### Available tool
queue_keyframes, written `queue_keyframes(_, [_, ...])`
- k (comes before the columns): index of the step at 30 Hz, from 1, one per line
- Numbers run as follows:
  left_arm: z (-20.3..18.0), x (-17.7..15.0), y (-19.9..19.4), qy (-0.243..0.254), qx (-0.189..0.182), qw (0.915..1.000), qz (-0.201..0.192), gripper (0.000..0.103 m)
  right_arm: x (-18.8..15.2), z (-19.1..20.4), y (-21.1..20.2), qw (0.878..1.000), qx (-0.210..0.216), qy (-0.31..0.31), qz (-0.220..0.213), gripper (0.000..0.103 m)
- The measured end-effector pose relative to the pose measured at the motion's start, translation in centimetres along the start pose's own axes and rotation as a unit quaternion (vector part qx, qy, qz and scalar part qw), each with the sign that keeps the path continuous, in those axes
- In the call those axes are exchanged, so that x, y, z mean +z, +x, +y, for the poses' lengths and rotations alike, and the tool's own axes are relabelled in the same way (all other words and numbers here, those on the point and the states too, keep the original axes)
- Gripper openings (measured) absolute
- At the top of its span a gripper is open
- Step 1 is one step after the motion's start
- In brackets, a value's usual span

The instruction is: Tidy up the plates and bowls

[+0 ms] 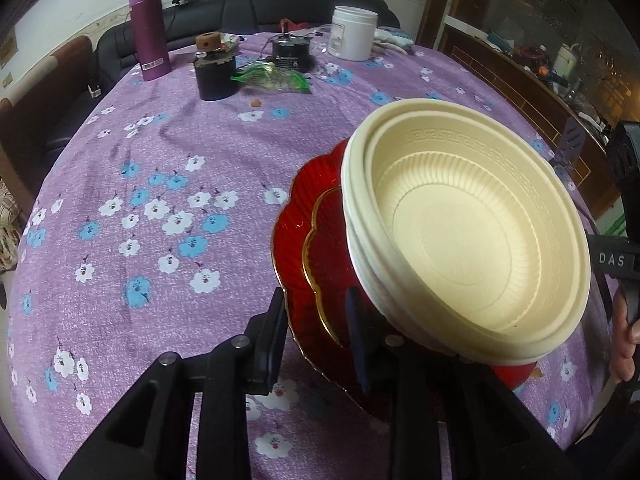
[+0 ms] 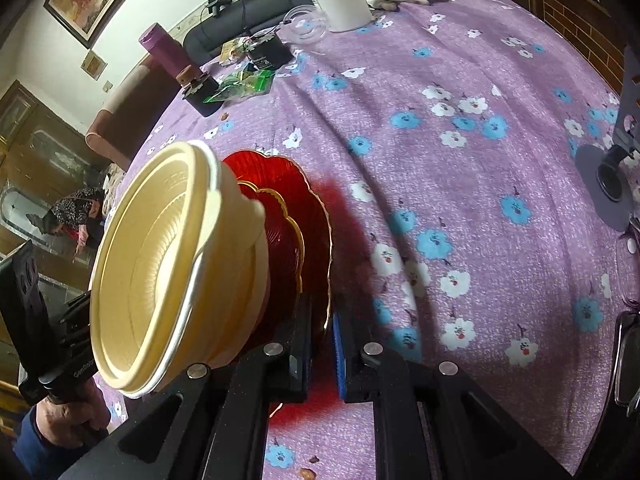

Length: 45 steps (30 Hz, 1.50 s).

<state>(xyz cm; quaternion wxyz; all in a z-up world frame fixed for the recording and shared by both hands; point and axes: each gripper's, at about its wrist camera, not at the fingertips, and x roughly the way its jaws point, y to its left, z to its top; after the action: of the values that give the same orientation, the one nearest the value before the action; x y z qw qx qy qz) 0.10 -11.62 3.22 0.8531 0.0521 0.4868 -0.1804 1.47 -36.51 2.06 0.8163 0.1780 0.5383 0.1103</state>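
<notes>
Two nested cream bowls (image 1: 460, 232) sit on a small red gold-rimmed plate (image 1: 324, 240), which lies on a large red scalloped plate (image 1: 288, 240). The whole stack looks tilted above the purple flowered tablecloth (image 1: 160, 184). My left gripper (image 1: 318, 308) straddles the near rims of both red plates, with a visible gap between its fingers. In the right wrist view, my right gripper (image 2: 322, 316) is shut on the rim of the large red plate (image 2: 316, 216). The bowls (image 2: 160, 264) lean to its left, and a red glow falls on the cloth below.
At the far side of the table stand a purple bottle (image 1: 149, 28), a dark jar (image 1: 214, 72), a black can (image 1: 290, 54), a green wrapper (image 1: 272, 78) and a white tub (image 1: 352, 32). Spectacles (image 2: 628, 360) lie at the right edge. A sofa runs behind.
</notes>
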Motion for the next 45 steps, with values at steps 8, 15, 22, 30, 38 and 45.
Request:
queue_keyframes(8, [0.6,-0.3,-0.2,-0.003,0.002,1.0,-0.005,0.026,-0.1,0.7,0.3,1.0,0.003,-0.003,0.002,0.01])
queue_keyframes(15, [0.5,-0.4,-0.2,-0.001,0.002,1.0,-0.009,0.026,0.0,0.7,0.4,1.0,0.002,0.0,0.001,0.01])
queue_keyframes(22, [0.6,-0.4,-0.2,-0.001,0.003,0.9999,-0.012,0.026,-0.1,0.8,0.5,1.0,-0.001,0.002,0.001,0.011])
queue_keyframes(30, [0.6,-0.6,-0.4,-0.002,0.003,0.9999,-0.012,0.037,-0.3,0.9,0.3,1.0,-0.004,0.005,0.002,0.012])
queue_keyframes(38, [1.6,-1.6,-1.0,-0.018,0.001,0.9997,-0.013,0.048,-1.4,0.9,-1.1,1.0,-0.008,0.007,-0.007,0.012])
queue_keyframes(45, [2.0,-3.5,-2.9,-0.03,-0.008,0.9993,-0.019,0.059,-3.5,0.6,-3.4,1.0,-0.011,0.015,-0.016,0.025])
